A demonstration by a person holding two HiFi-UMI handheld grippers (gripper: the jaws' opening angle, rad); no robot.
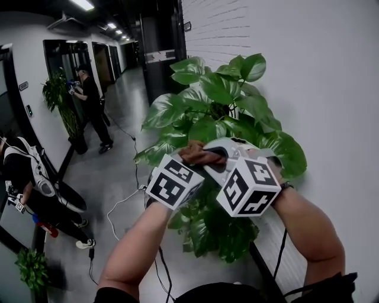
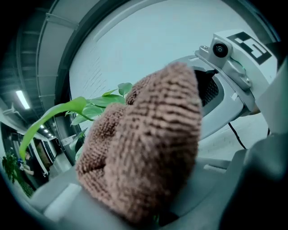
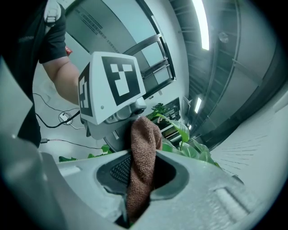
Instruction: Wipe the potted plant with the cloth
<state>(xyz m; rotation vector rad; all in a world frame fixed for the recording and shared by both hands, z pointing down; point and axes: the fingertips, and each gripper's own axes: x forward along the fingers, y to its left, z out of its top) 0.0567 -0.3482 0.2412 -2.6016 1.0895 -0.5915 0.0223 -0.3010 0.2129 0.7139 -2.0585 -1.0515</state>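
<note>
Up among the top leaves of the potted plant (image 1: 220, 97), beside the white wall (image 1: 331, 71), the left hand-held gripper (image 1: 186, 163) is clamped on a bunched brown cloth (image 1: 200, 156). The right hand-held gripper (image 1: 228, 155), close alongside, pinches the same cloth's other end.

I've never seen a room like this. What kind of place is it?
Probably an office hallway: a long shiny floor, dark doors along one side, strip lights overhead.

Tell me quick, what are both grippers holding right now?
Left gripper: closed on the brown cloth.
Right gripper: closed on the other end of that cloth.
</note>
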